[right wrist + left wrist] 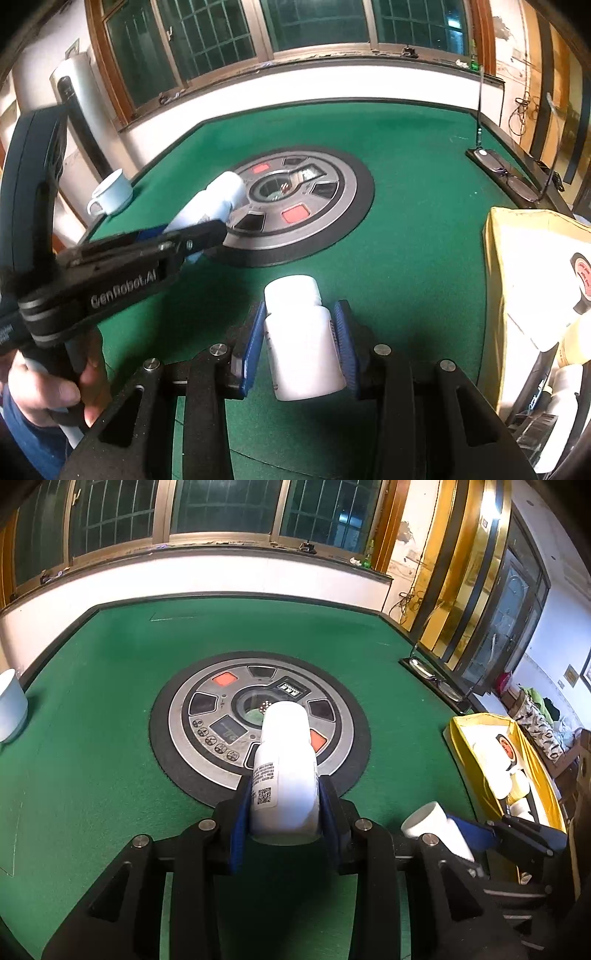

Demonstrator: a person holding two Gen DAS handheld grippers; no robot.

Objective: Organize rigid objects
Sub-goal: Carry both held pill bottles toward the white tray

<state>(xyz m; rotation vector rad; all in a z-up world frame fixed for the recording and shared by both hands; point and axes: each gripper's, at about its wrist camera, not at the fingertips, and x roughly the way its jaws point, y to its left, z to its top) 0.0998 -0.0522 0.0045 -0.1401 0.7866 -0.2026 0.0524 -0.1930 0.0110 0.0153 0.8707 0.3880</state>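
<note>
My left gripper [283,805] is shut on a white pill bottle [286,764] with a printed label, held above the green table with its cap pointing away. The same gripper and bottle show in the right wrist view [207,206] at the left. My right gripper [300,332] is shut on a second white pill bottle [301,332], cap pointing forward, above the felt near the front edge. That bottle's cap shows in the left wrist view [424,818] at the lower right.
A yellow box [458,738] holding several white containers stands at the right; it also shows in the right wrist view [495,258]. A round control panel [207,705] sits in the table's centre. A white cup [112,192] stands at the left edge. Eyeglasses [517,184] lie at the far right.
</note>
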